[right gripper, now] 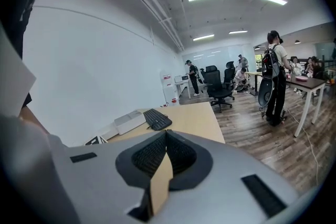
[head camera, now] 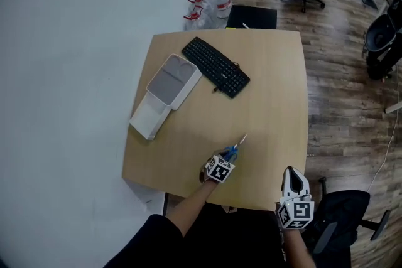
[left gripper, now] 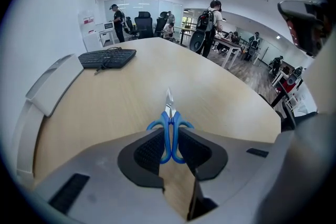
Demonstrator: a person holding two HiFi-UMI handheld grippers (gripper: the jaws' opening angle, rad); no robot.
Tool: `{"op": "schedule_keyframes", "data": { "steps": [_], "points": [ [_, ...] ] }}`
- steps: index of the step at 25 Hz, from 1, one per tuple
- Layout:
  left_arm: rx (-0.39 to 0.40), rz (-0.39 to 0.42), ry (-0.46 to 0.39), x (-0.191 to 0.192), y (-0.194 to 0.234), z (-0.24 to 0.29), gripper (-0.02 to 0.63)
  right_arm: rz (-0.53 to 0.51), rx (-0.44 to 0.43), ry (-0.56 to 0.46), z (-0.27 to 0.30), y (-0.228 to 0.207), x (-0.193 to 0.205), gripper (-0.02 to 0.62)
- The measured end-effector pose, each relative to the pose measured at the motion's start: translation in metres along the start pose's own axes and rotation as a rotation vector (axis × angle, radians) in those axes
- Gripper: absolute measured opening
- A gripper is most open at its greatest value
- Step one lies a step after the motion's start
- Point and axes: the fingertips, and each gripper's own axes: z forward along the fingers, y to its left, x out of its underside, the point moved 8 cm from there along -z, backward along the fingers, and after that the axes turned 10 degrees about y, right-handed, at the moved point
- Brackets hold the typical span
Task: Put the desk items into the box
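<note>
Grips the scissors (left gripper: 169,122) by their blue handles in the left gripper (left gripper: 170,139) near the desk's (head camera: 270,91) front edge, loops half hidden behind the pads (left gripper: 149,152). Holds the right gripper (right gripper: 166,136) closed and empty, well apart from the box (head camera: 164,90).

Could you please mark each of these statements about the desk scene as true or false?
1. The blue handles of the scissors sit between the jaws of the left gripper. True.
2. The right gripper holds the keyboard. False: its jaws are together on nothing, and the keyboard lies at the far side of the table.
3. The scissors are already in the box. False: they lie on the table at the left gripper, well apart from the white box.
4. The keyboard lies beside the white box. True.
</note>
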Motion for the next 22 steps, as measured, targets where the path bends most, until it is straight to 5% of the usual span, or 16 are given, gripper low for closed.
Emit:
{"op": "schedule_keyframes", "data": {
  "steps": [22],
  "points": [
    [-0.089,-0.066,-0.140,0.107,0.212,-0.118,0.086,-0.106,-0.062,-0.038,0.060,0.242,-0.011,0.060]
  ]
}}
